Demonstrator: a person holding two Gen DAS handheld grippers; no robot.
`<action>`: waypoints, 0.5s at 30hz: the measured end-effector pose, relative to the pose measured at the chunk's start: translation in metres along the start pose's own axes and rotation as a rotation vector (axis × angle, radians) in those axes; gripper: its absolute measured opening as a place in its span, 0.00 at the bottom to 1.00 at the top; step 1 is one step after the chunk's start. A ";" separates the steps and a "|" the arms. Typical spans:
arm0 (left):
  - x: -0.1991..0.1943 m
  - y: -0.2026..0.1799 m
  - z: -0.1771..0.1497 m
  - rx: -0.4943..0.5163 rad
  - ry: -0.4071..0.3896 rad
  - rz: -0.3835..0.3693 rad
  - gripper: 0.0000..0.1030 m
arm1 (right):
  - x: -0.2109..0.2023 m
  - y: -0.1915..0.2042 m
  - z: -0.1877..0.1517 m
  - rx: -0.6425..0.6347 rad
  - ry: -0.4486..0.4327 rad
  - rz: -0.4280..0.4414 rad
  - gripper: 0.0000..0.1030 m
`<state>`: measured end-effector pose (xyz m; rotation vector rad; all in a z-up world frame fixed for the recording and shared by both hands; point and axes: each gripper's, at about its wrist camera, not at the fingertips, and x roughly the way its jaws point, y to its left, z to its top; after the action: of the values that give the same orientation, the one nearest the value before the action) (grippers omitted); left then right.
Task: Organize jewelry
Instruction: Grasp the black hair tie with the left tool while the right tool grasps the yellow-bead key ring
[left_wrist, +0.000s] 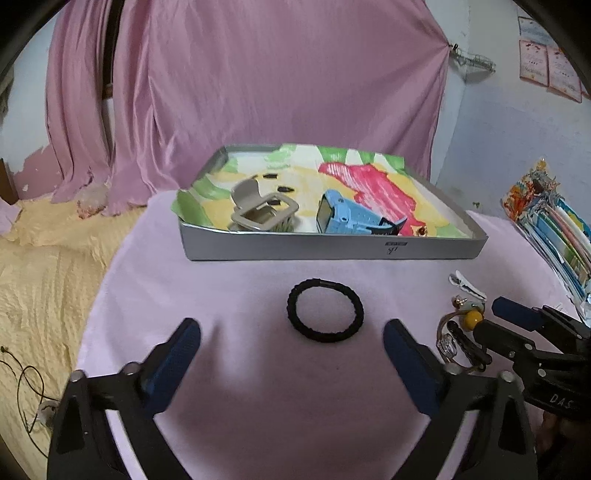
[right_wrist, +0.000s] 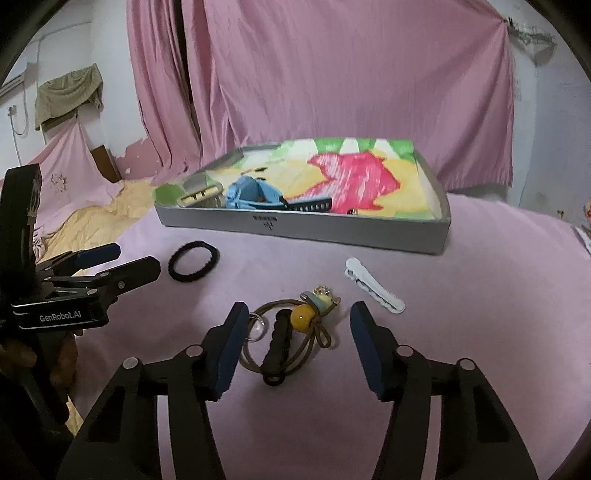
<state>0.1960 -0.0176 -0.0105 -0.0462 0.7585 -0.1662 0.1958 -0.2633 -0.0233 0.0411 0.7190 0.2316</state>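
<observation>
A: Which step are you on? Both hands look set for a pick. Your left gripper (left_wrist: 291, 341) stands wide, and the black hair tie (left_wrist: 325, 311) lies flat on the pink worktop (left_wrist: 229, 295) just ahead of its fingertips, not yet between them.

B: And the right?

A: Your right gripper (right_wrist: 297, 314) is about half open, pads apart, straddling the little tangle: a brown elastic with a yellow bead (right_wrist: 302, 315), a black clip (right_wrist: 277, 345) lying across it and a clear ring (right_wrist: 255, 325) by the left pad. Nothing is pinched yet. (The white clip (right_wrist: 373, 285) lies just beyond, off to the right.)

B: Where does it all go?

A: Most likely into the grey tray (right_wrist: 332, 236) at the back of the worktop, where a beige claw clip (left_wrist: 258, 210) and a blue watch (left_wrist: 351, 218) already lie on the painted liner.

B: So the next move?

A: Carry the left forward until the tie sits between the pads, then close on one side of the loop. With the right, decide whether you want the bead elastic alone; closing as you stand, I judge you would catch the black clip too.
</observation>
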 end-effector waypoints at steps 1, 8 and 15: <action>0.004 0.000 0.001 0.001 0.022 0.000 0.83 | 0.001 -0.001 0.001 0.000 0.008 0.000 0.49; 0.023 0.000 0.007 -0.019 0.102 0.004 0.58 | 0.015 -0.004 0.005 0.002 0.072 0.019 0.45; 0.028 -0.001 0.016 -0.020 0.117 0.006 0.43 | 0.024 -0.005 0.007 0.006 0.111 0.034 0.35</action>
<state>0.2270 -0.0232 -0.0185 -0.0540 0.8774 -0.1567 0.2187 -0.2629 -0.0344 0.0461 0.8296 0.2660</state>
